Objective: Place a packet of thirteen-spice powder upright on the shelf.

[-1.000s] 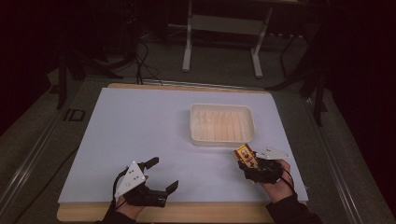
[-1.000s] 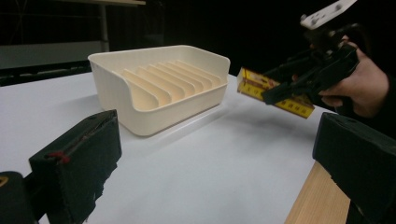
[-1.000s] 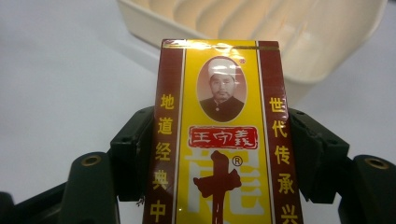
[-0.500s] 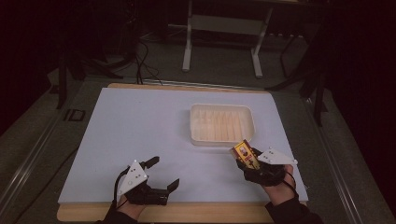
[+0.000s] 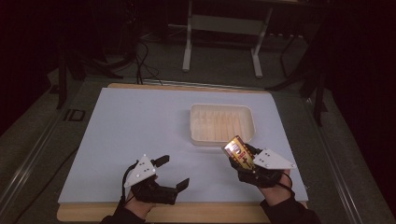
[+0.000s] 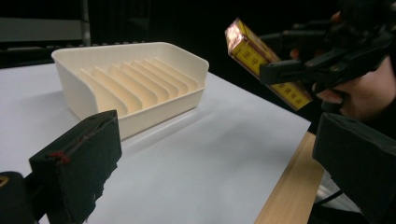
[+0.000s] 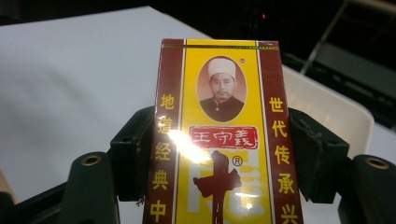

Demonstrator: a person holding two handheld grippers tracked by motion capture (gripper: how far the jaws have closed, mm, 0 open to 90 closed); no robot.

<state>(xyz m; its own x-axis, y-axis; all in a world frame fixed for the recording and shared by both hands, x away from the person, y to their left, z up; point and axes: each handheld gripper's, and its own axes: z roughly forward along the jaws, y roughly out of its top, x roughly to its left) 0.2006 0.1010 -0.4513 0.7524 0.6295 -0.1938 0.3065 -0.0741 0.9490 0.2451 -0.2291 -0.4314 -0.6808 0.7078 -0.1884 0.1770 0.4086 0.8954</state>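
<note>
Landmark: cream ribbed tray (image 5: pixel 222 123) resting on white bench (image 5: pixel 121 126), right of centre. Left gripper (image 5: pixel 172 172) well to near-left of tray, low over bench beside front edge, jaws spread wide with nothing between; grey three-cornered plate on top, hand (image 5: pixel 140 198) behind it. From left gripper view: tray (image 6: pixel 135 84) ahead with upright ribs inside, bench surface (image 6: pixel 196 163) bare between the jaws. Right gripper (image 5: pixel 243 156) just in front of tray's near-right corner, raised off bench, clamped on red-and-yellow box (image 5: pixel 238 151); box tilted, its top end leaning toward tray rim, apart from it. From right gripper view: box (image 7: pixel 219 140) upright between the jaws, gripped on both long side edges, printed face with oval portrait and red-yellow lettering toward camera; tray wall (image 7: pixel 327 112) behind box to right.
</note>
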